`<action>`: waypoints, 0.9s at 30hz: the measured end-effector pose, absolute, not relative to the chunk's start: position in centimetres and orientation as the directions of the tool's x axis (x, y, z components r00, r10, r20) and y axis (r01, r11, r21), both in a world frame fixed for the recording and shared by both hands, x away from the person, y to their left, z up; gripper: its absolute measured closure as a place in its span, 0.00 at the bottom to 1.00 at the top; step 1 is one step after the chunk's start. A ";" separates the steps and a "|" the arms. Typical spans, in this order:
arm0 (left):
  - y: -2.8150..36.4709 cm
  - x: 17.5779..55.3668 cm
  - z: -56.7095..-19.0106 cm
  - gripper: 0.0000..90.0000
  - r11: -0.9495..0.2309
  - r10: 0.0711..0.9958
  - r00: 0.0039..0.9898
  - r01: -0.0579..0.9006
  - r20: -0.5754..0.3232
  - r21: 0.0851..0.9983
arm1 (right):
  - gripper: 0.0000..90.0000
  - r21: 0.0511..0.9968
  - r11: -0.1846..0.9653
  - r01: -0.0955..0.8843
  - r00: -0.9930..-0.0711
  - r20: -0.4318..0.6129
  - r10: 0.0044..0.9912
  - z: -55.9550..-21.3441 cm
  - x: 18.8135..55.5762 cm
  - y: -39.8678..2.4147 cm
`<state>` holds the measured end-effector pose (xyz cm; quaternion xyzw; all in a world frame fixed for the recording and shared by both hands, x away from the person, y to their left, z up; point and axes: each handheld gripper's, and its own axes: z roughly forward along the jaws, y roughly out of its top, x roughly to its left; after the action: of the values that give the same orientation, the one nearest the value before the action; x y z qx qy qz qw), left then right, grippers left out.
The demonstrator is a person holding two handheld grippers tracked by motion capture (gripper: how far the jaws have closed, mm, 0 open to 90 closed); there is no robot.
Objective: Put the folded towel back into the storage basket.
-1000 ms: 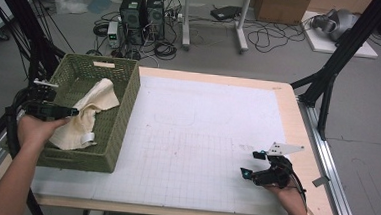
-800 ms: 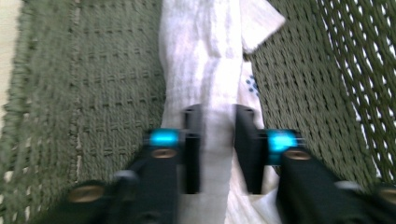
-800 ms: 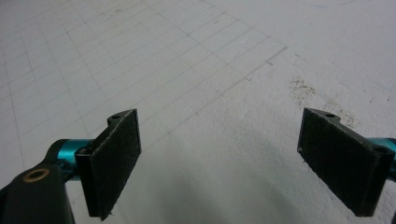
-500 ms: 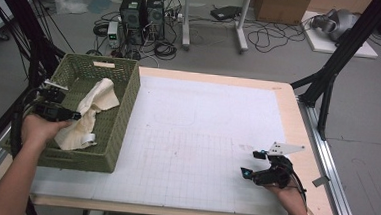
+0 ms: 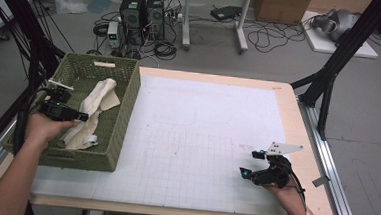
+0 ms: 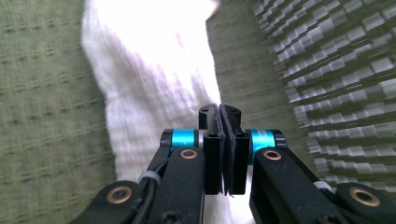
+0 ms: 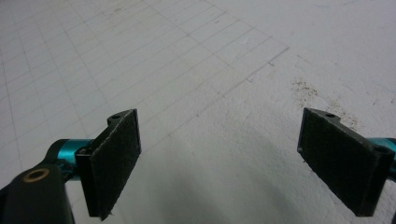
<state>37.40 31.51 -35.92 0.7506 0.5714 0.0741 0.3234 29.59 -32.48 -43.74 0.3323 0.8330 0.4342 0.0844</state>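
A white cloth (image 5: 99,99) lies crumpled in the green woven basket (image 5: 126,114) at the table's left. My left gripper (image 5: 84,116) hovers inside the basket at the cloth's left edge. In the left gripper view, its black pads (image 6: 211,140) are pressed flat together, with no cloth visible between them. The cloth (image 6: 149,84) lies just beneath and ahead of my left gripper (image 6: 219,112), and the basket wall (image 6: 327,70) runs along the right. My right gripper (image 5: 251,164) rests near the table's front right. In its own view my right gripper (image 7: 219,154) stands open over the bare mat.
A white gridded mat (image 5: 201,138) covers the wooden table (image 5: 297,124). Black frame legs (image 5: 330,76) stand at the right rear, and a metal rail (image 5: 332,166) runs along the right edge. Computers and cables (image 5: 142,9) sit on the floor beyond the table.
My left hand has shifted slightly over the basket. The cloth lies much as it did. My right gripper has kept still.
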 end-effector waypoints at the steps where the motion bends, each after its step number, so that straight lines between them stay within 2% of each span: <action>1: 31.4 37.4 -35.7 0.97 -0.146 0.905 0.343 0.806 -0.251 0.574 | 0.14 0.778 0.403 0.481 -0.765 0.148 0.627 -43.8 29.6 -32.5; 3: 30.8 37.7 -35.6 0.97 -0.194 0.917 0.350 0.811 -0.193 0.552 | 0.14 0.778 0.403 0.482 -0.765 0.150 0.626 -43.8 29.6 -32.4; 8: 30.1 38.4 -36.7 0.96 -0.241 0.929 0.350 0.818 -0.118 0.523 | 0.14 0.785 0.403 0.471 -0.769 0.142 0.624 -43.7 29.4 -32.5; 11: 30.1 38.6 -37.8 0.96 -0.296 0.923 0.374 0.836 -0.086 0.462 | 0.14 0.785 0.393 0.479 -0.764 0.152 0.628 -43.6 29.4 -32.6; 14: 29.9 38.8 -39.0 0.95 -0.334 0.908 0.403 0.861 -0.113 0.383 | 0.14 0.786 0.401 0.471 -0.770 0.145 0.621 -43.7 29.5 -32.5; 16: 29.7 39.0 -39.6 0.94 -0.350 0.908 0.407 0.867 -0.100 0.354 | 0.14 0.785 0.402 0.472 -0.770 0.145 0.621 -43.7 29.4 -32.5; 18: 29.7 39.0 -39.7 0.90 -0.341 0.912 0.397 0.874 -0.104 0.345 | 0.14 0.788 0.399 0.469 -0.771 0.144 0.621 -43.6 29.4 -32.5; 27: 29.7 39.0 -40.1 0.85 -0.345 0.906 0.405 0.875 -0.122 0.341 | 0.14 0.789 0.403 0.463 -0.774 0.140 0.617 -43.6 29.3 -32.4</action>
<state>39.03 29.71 -40.07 0.8189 0.5436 0.0439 0.1788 29.27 -32.40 -43.56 0.3244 0.8329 0.4398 0.0874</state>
